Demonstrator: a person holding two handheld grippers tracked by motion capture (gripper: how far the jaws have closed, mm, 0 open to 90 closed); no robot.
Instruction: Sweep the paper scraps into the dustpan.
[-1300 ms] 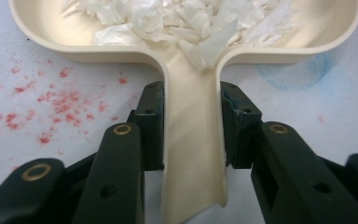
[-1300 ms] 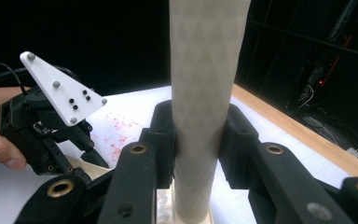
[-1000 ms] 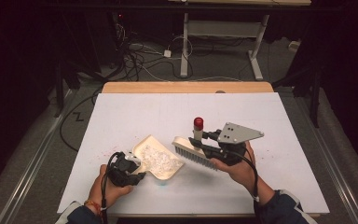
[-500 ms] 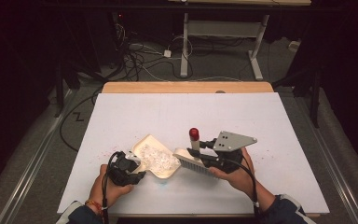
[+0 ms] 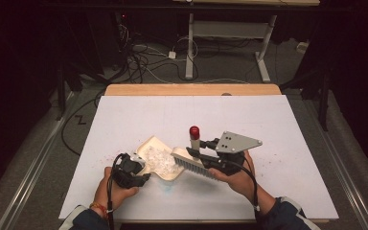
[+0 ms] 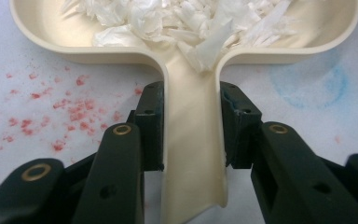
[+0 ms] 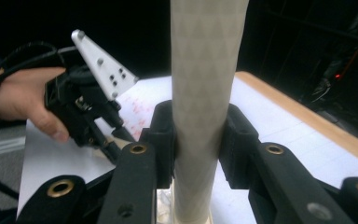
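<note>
The left gripper [image 6: 186, 140] holds the dustpan [image 5: 159, 163] with its fingers [image 6: 151, 126] clamped on the handle. The right gripper [image 7: 198, 144] fingers grip the brush [image 5: 191, 160] handle. The pan sits near the table's [image 5: 268, 124] 6 o'clock edge, the brush touching its 3 o'clock lip. A hard sweep could probably flick the scraps [image 6: 186, 23] over the shallow rim. The pan is cream plastic, heaped with white shreds; red specks [image 6: 70, 112] lie beside it.
</note>
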